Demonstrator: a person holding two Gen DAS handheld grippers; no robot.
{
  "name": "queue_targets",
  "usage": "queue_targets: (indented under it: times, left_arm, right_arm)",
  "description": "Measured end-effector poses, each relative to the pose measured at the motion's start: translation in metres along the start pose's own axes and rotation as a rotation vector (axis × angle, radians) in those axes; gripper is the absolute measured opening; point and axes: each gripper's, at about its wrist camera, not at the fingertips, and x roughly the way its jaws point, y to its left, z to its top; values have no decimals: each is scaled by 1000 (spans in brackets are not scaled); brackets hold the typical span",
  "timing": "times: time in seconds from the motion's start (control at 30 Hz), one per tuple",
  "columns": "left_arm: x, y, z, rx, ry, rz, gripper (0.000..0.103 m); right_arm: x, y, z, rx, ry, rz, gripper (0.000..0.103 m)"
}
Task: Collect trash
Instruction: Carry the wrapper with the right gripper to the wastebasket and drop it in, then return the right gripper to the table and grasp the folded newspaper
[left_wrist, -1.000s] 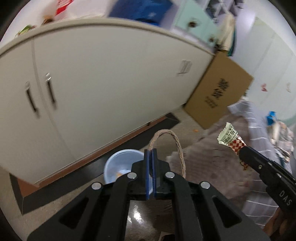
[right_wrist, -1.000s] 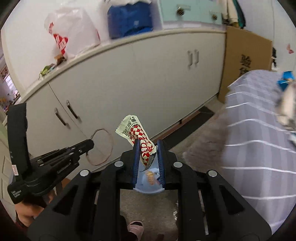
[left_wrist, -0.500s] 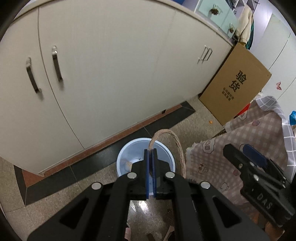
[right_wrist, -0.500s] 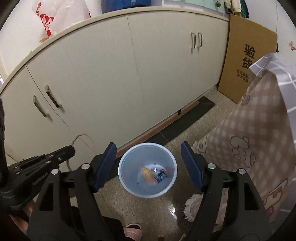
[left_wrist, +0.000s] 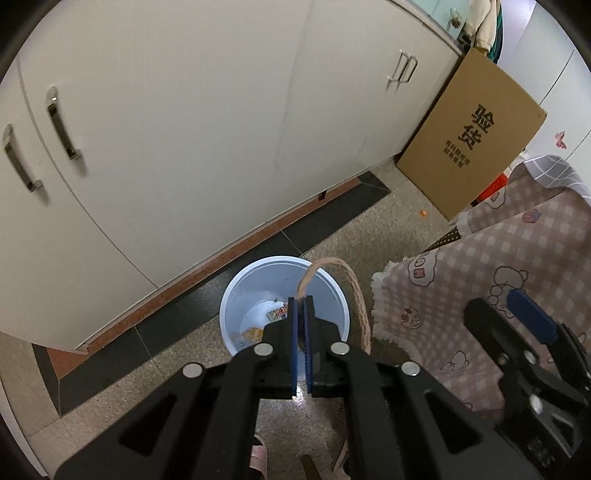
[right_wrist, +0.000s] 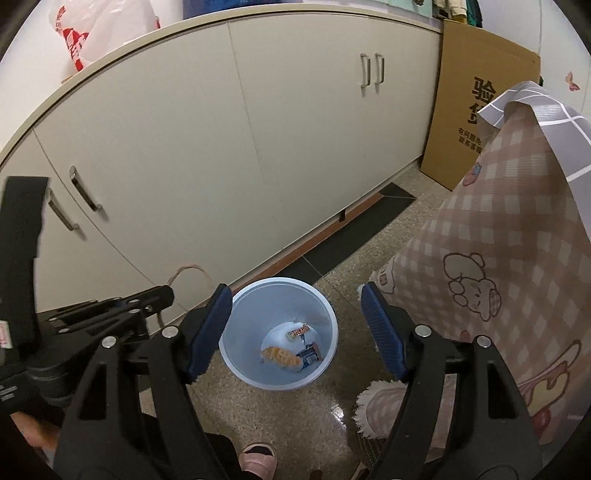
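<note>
Pinching braided rope loop (left_wrist: 354, 284) over round plastic bin (left_wrist: 236, 295)

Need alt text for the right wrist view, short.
The open right gripper hangs over a light blue bin on a speckled floor, with wrappers lying inside. White cabinets stand behind, a checked cloth drapes at right, and the left gripper holds a rope loop.

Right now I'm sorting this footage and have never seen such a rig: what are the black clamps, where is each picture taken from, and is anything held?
A person holds two hand-held grippers, each with a fisheye camera looking along its fingers. The left gripper is shut on a rope loop. The right gripper is open and empty, above a blue bin on the floor. Inside lie wrappers. Beside the bin hangs a checked cloth; white cabinets stand behind.
</note>
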Motion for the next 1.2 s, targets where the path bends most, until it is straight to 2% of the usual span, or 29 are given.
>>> queue_targets:
  times: [0.2,0.27,0.3,0.33,0.37,0.4,0.57,0.77,0.9,1.2]
  left_arm:
    - [7,-13,16,13,3,-1,4]
    - [6,-15,18,16,5,-11,10]
    - [5,-17,20,21,7,-12,27]
    - [3,-19,20,23,1,1,51]
    - [0,-19,20,20,-14,14,57]
    - [-4,-19,19,18,-36,23,59]
    - [-12,-15,16,1,-29,25,60]
    - [-35,-11,11,-1,-56,20,61]
    - [-66,-13,6,10,-99,5,61]
    - [-141,-30,-1,5,-224,-44,63]
  right_arm:
    - [-5,-9,3,26,-39,-10,72]
    - [-7,-12,4,35,-45,-13,72]
    - [-8,-13,4,42,-47,-11,72]
    - [-7,-14,4,46,-47,-10,72]
    - [-8,-14,5,49,-48,-9,72]
    - [-9,-15,4,50,-50,-10,72]
    - [-14,-17,6,54,-49,-3,73]
    - [-31,-12,8,50,-66,16,73]
    - [-51,-9,12,49,-92,35,73]
    - [-127,-4,18,44,-210,98,73]
